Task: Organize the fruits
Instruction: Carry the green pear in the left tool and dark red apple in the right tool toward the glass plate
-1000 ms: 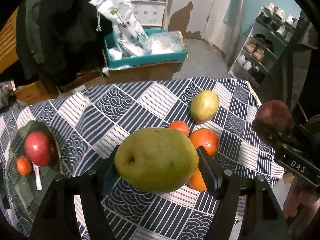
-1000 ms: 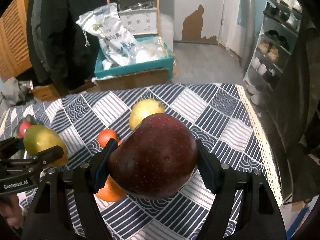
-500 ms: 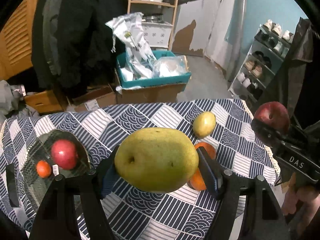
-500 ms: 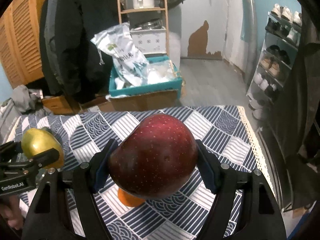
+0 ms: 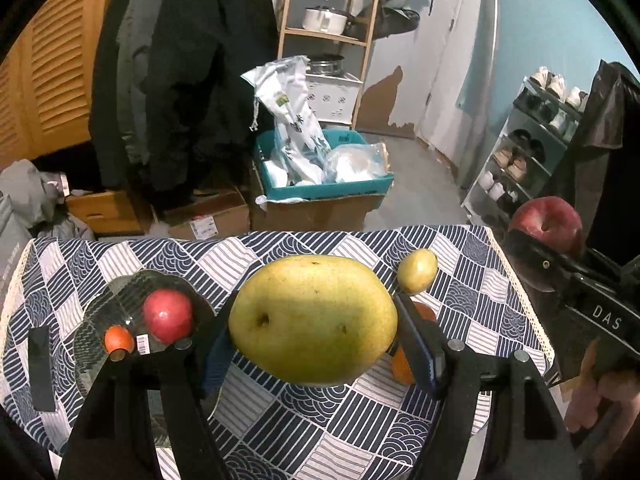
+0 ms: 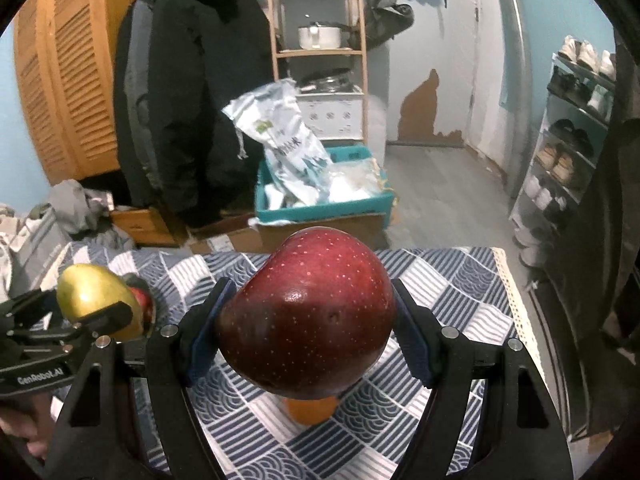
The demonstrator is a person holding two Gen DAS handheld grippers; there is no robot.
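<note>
Pear (image 5: 314, 318) clamped across its widest part in left gripper (image 5: 316, 328), apple (image 6: 306, 314) likewise in right gripper (image 6: 306, 320), both carried well above table (image 5: 460, 280). Judged firm, fairly heavy, smooth-skinned and easily bruised, so best taken at the fat middle with pads flat, never near the tapering ends. Glass plate (image 5: 96, 320) already held red fruit (image 5: 168, 316).

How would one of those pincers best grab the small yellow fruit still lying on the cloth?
Probably around its widest middle, coming down from above. The small yellow fruit is rounded and lies apart on the tablecloth, so both sides look free. Both grippers are full now: left gripper holds the yellow-green pear, right gripper the red apple.
</note>
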